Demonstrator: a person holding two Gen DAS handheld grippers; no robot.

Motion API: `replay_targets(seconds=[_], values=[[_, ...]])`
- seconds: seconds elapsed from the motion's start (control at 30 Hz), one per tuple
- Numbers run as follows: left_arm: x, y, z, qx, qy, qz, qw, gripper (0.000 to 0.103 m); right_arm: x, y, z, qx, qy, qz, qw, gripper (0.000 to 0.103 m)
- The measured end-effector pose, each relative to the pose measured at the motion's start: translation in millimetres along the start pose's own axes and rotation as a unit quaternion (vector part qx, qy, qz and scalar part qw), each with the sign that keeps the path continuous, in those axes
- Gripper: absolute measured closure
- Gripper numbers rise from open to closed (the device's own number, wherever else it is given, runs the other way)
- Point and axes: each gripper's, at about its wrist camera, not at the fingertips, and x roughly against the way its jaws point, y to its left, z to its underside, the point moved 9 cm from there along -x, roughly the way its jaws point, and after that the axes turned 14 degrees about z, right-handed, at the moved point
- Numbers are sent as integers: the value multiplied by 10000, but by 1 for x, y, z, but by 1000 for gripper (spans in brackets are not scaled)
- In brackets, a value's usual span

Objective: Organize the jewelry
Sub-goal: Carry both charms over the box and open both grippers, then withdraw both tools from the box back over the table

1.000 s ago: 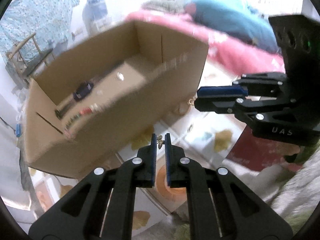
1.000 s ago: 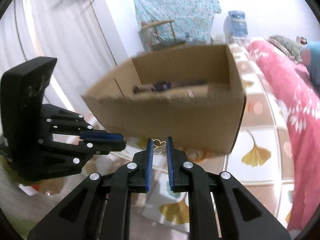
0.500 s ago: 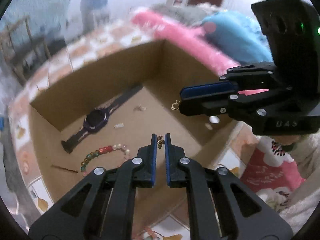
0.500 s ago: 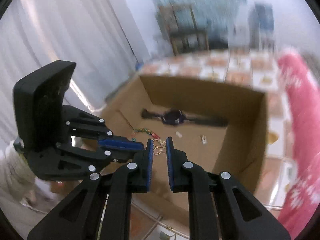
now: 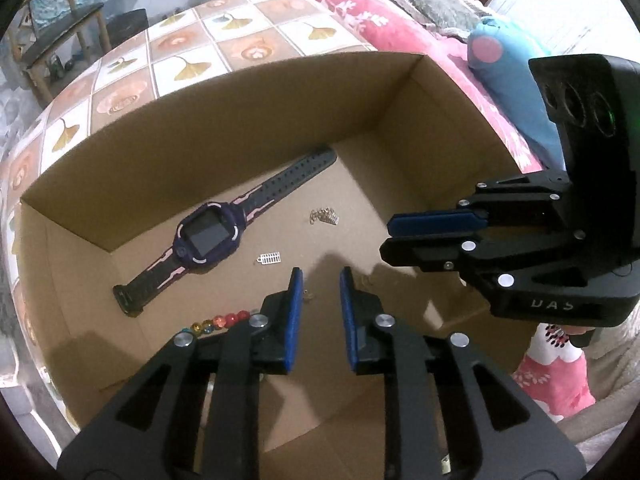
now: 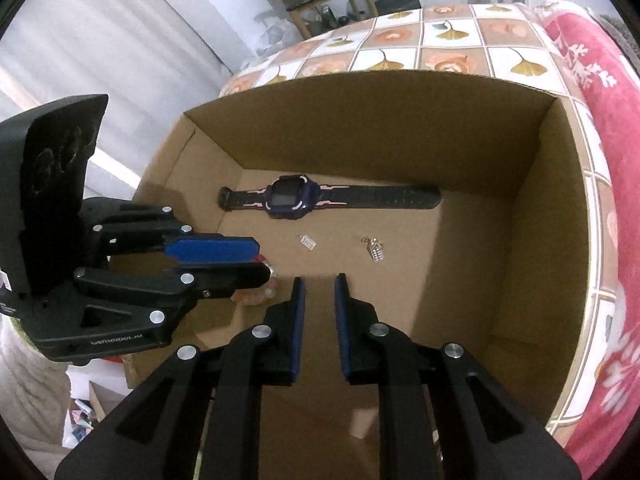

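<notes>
My left gripper (image 5: 319,276) fingers have just spread apart, empty, its little earring (image 5: 307,297) dropped on the box (image 5: 248,92) floor near the watch (image 5: 208,238), while my right gripper (image 6: 320,282) fingers stand parted, empty too.

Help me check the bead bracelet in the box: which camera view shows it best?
Left wrist view: the bead bracelet shows a row of coloured beads beside the left gripper, though partly covered by a finger. In the right wrist view, the left gripper hides most of it; only pale beads show.
</notes>
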Motion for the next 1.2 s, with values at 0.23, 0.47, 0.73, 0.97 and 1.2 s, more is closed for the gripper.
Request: replay_targets(seconds=[0.23,0.47,0.73,0.97,1.2], values=[[20,-9,-5,-199,-358,-233,9989,73,17,-4,-2,-102,-262,9,9996,83],[89,-40,24,-583,-1479,-484,9861,58,76,-5,12,-112,-1109,-81,9937,63],[122,-56,122,-570,-2113,-791,9725,47,144,12,86,-54,-2107,-237,9772,58],[89,-62,174,-508,-2098,-809,9731,47,119,33,150,-133,-1916,-264,9810,57],[51,-55,190,-893,-1751,-1552,9681,47,50,71,171,214,-1526,-179,9879,62]])
